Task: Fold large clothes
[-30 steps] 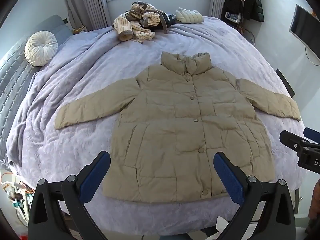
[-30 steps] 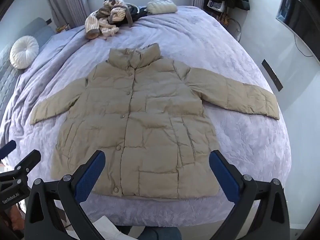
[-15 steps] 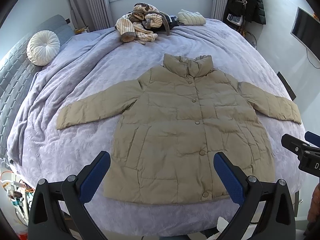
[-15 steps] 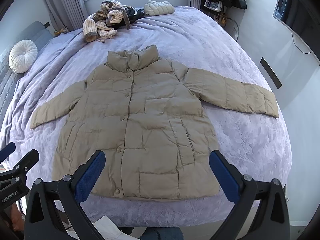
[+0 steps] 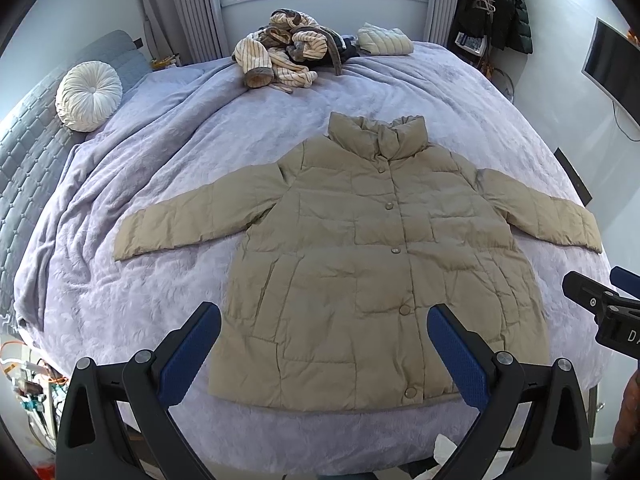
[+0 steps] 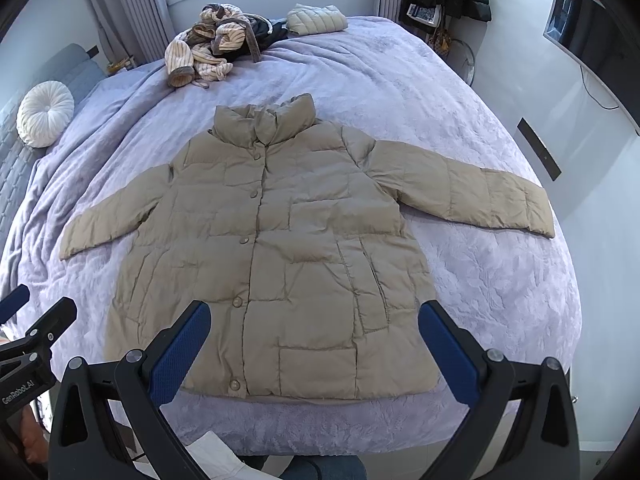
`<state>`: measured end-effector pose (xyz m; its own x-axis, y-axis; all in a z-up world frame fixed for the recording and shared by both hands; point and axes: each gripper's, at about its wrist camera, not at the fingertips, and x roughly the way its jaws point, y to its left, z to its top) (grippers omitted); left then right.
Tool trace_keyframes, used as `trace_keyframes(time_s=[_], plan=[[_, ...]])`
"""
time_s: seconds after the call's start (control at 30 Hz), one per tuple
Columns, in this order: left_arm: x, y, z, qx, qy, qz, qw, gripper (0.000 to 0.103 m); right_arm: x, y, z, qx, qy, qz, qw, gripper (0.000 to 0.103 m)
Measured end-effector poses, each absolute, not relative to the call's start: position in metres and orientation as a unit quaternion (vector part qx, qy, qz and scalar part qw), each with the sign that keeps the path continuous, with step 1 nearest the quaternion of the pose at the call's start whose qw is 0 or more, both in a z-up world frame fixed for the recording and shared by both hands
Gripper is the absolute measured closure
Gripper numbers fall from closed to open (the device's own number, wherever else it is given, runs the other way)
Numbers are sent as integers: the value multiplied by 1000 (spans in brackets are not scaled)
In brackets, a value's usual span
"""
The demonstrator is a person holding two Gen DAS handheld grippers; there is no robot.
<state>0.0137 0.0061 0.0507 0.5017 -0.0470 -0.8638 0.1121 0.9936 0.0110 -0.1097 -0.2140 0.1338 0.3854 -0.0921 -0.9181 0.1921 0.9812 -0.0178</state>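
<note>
Beige jacket (image 5: pixel 360 264) is lying flat, frame centre, on the bed (image 5: pixel 120 288); left tool (image 5: pixel 323 338) and right tool (image 6: pixel 314 336) are both hovering agape, gripping nothing.

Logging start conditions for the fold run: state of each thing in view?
Beige jacket: flat on the bed, front up, buttoned, both sleeves spread, unfolded.
Left hand-held gripper: open, empty.
Right hand-held gripper: open, empty.
Striped garment: crumpled heap at the far end.
Cream puffer: folded.
Round cushion: propped against the headboard.
</note>
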Motion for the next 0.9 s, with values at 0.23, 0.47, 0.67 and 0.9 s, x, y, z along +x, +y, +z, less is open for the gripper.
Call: trace_keyframes(time_s=[0.23, 0.47, 0.67, 0.9], plan=[[15, 7, 53, 29, 495, -46, 867, 0, -104, -218, 141, 46, 542, -90, 834, 0], [13, 9, 53, 30, 494, -47, 867, 0, -105, -217, 142, 45, 540, -91, 836, 0], [13, 9, 52, 30, 495, -47, 867, 0, -105, -216, 142, 46, 541, -92, 835, 0], [12, 10, 52, 30, 494, -48, 868, 0, -107, -215, 140, 45, 540, -92, 835, 0]])
